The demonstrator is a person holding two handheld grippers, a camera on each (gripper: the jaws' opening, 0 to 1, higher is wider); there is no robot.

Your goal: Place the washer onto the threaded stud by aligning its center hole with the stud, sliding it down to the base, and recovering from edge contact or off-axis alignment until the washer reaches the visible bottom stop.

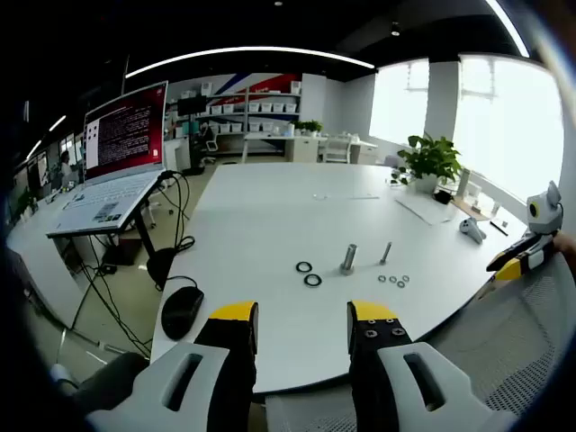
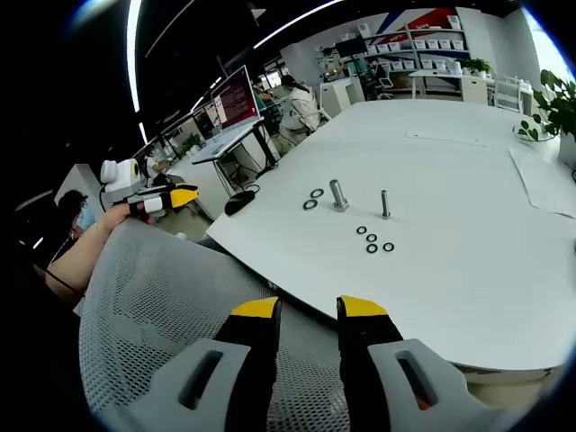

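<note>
On the white table point(image 1: 270, 216) stand two upright studs: a thick one point(image 1: 348, 258) point(image 2: 338, 194) and a thin one point(image 1: 385, 253) point(image 2: 384, 203). Two dark ring washers point(image 1: 309, 274) point(image 2: 313, 199) lie flat beside the thick stud. Several small washers point(image 1: 394, 281) point(image 2: 372, 241) lie near the thin stud. My left gripper point(image 1: 304, 315) hovers off the table's near edge, open and holding nothing. My right gripper point(image 2: 310, 310) hangs over a mesh chair back, open and holding nothing. Each gripper also appears from the side in the other's view, the right point(image 1: 531, 247) and the left point(image 2: 157, 198), held in a hand.
A laptop point(image 1: 117, 171) sits on a stand left of the table, with cables below it. A black mouse point(image 1: 182, 310) lies near the table corner. A potted plant point(image 1: 430, 160), papers and a small white object point(image 1: 472, 229) sit at the far side. The grey mesh chair point(image 2: 162, 306) stands between me and the table.
</note>
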